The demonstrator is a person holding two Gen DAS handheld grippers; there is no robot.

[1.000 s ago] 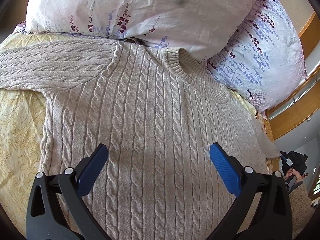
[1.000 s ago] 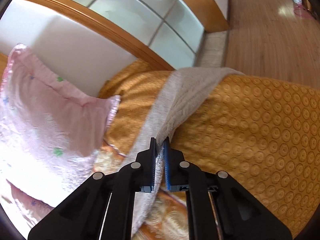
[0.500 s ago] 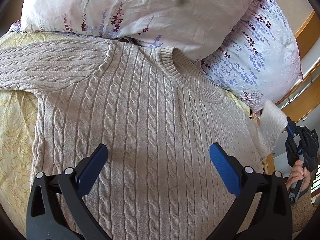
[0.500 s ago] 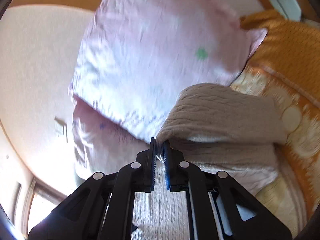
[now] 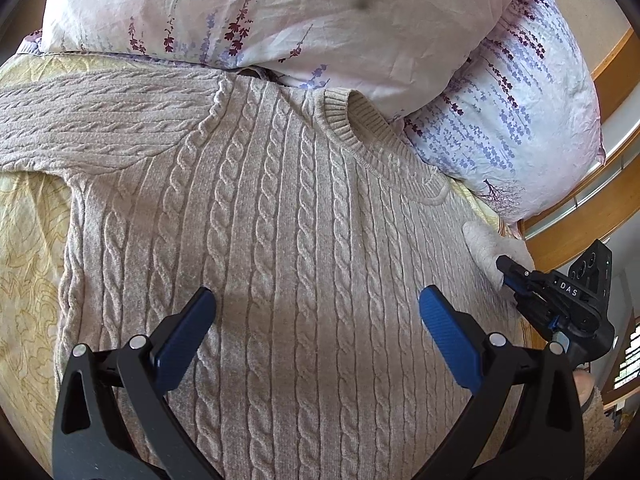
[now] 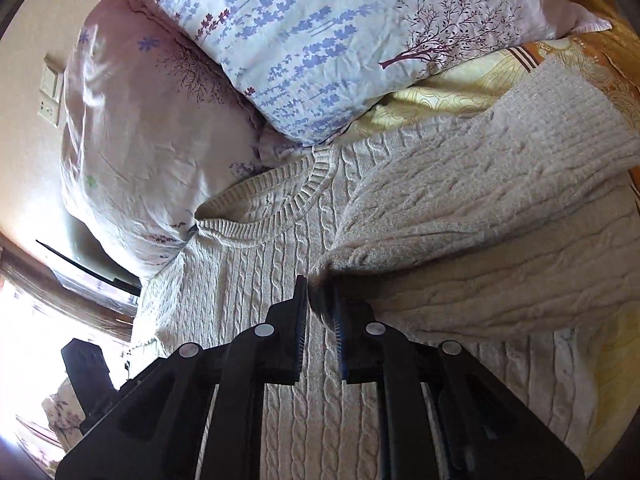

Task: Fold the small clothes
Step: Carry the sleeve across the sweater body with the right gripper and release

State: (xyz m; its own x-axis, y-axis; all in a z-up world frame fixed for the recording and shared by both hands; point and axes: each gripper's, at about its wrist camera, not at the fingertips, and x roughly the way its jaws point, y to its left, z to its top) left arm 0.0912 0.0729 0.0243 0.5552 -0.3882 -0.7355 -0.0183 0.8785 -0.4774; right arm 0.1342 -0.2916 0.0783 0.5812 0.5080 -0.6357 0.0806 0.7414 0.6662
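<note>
The right gripper (image 6: 321, 308) has just been opening, its jaws slightly parted around the folded-over sleeve (image 6: 480, 200) of a beige cable-knit sweater (image 6: 256, 280). The sleeve lies across the sweater's body, right of the gripper. Beyond the gripper, floral pillows (image 6: 320, 40) touch the collar.

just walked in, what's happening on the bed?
A person with a handheld gripper in each hand is folding a beige cable-knit sweater spread face-up on the bed, collar toward two floral pillows. The right gripper has brought one sleeve in over the sweater's body; its jaws have just been opening, the cuff still between them. The left gripper hovers wide open over the chest, holding nothing. The other sleeve lies stretched out, unfolded.
</note>
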